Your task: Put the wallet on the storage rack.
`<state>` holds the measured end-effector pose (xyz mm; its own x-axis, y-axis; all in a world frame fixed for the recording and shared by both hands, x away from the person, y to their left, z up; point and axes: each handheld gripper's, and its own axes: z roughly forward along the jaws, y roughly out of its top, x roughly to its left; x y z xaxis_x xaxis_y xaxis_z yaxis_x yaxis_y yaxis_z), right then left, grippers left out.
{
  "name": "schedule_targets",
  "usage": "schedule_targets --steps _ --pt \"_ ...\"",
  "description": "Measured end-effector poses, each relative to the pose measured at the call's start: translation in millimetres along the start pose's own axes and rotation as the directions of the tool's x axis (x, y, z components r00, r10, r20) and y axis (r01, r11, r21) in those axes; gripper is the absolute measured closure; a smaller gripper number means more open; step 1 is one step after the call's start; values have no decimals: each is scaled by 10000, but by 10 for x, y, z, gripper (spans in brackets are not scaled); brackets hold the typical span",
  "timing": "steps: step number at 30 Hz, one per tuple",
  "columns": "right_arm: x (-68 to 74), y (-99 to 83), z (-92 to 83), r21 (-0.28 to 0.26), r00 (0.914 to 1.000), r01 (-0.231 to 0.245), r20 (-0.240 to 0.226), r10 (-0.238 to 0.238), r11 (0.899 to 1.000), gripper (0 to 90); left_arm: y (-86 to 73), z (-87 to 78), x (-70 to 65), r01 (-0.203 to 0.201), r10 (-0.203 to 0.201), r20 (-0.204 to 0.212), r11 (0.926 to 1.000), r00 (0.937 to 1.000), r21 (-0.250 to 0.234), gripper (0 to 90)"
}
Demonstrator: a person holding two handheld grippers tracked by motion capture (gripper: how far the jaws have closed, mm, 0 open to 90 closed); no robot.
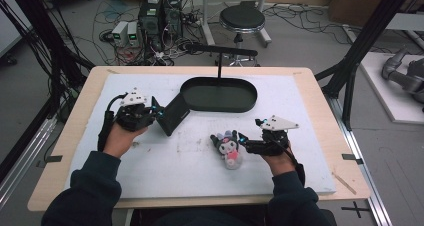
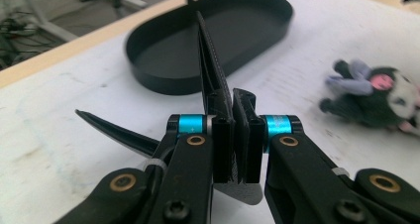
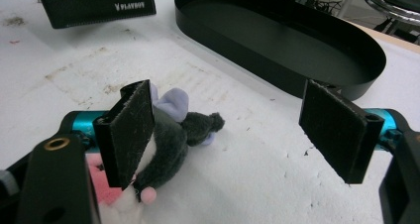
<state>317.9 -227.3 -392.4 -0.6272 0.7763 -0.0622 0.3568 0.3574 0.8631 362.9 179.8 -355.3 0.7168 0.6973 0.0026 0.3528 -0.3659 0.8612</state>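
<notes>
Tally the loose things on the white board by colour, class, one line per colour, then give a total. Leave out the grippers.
Black: 2, the oval tray and the flat wallet
Grey, white and pink: 1, the plush toy
Total: 3

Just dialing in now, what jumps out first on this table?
The left gripper, left of centre, is shut on a flat black wallet lifted off the white board. Behind it sits a black oval tray. Near the front, a small plush toy lies by the open right gripper.
</notes>
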Motion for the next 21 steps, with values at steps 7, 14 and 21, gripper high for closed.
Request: schedule_targets --steps 7,14,21 --pt "16 10 8 42 10000 81 9 -81 10000 220 8 100 -200 -1219 1172 505 9872 9918 1029 862" --pt "17 5 1 40 10000 93 4 -93 9999 220 -143 154 -287 -1128 1110 340 9921 9932 556 817" --pt "21 7 5 48 10000 52 -7 -52 10000 220 -219 45 -288 -203 107 -792 9925 9968 -1205 395"
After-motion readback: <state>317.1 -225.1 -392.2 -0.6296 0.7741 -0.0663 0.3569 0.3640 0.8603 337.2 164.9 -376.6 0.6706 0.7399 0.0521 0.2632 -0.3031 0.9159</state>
